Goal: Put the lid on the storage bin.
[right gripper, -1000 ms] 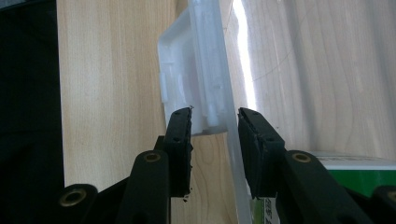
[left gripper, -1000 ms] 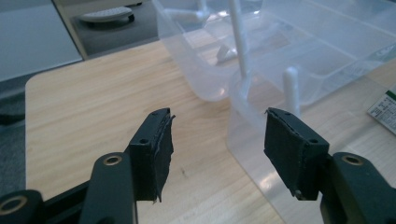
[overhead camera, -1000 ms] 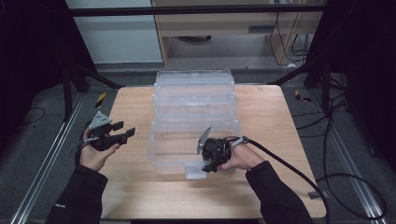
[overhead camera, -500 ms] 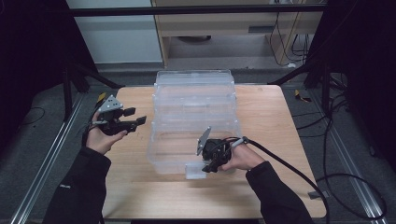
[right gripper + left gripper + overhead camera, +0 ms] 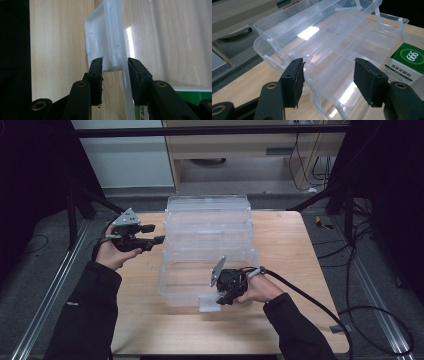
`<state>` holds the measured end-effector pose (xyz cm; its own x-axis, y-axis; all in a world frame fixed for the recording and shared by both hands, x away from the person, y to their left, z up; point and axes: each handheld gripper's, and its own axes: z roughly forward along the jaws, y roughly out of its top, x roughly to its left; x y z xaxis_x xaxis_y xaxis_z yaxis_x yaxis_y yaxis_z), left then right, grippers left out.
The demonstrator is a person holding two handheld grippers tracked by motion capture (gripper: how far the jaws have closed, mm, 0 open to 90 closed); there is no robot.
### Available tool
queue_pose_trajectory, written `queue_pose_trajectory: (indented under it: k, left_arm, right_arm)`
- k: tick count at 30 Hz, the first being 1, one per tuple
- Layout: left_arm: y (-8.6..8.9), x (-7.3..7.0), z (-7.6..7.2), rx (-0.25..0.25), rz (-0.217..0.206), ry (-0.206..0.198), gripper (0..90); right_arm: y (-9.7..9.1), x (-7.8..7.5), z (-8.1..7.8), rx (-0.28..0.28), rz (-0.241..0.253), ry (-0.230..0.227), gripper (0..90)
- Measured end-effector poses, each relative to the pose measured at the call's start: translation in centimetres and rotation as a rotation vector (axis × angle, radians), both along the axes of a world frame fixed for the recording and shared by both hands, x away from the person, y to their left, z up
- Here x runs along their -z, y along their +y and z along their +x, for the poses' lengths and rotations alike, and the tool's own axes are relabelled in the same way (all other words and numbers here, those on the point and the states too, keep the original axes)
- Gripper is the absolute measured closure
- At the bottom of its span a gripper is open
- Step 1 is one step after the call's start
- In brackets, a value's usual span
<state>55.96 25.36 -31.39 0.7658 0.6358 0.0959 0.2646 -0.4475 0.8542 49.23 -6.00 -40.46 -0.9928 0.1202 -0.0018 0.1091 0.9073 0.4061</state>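
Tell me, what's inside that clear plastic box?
The clear box has stepped trays, which look bare. In its bottom part lies a green-and-white carton, seen in the left gripper view. The carton's lower part is covered by the tool's black jaw.

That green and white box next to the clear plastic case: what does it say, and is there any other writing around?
"666": white figures in a white oval ring on the green top of the box.
A row of small Chinese characters on the box's white side: too blurred to read surely.
The clear plastic organizer bears no readable writing.
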Motion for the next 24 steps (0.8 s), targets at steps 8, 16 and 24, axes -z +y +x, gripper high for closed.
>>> queue_pose_trajectory:
  k: [8,16,24]
  left_arm:
    - [-1.4,-1.5,1.1,0.072,0.057,-0.002,40.6]
    - [-2.1,-3.0,3.0,0.203,0.213,-0.151,41.7]
    - [-3.6,-2.7,2.7,0.15,0.178,-0.025,44.9]
  right_arm:
    - [0.0,0.0,0.0,-0.007,0.002,-0.003,65.9]
    - [0.0,0.0,-0.1,-0.008,0.001,-0.007,65.9]
    - [0.0,0.0,-0.1,-0.013,0.001,-0.011,65.8]
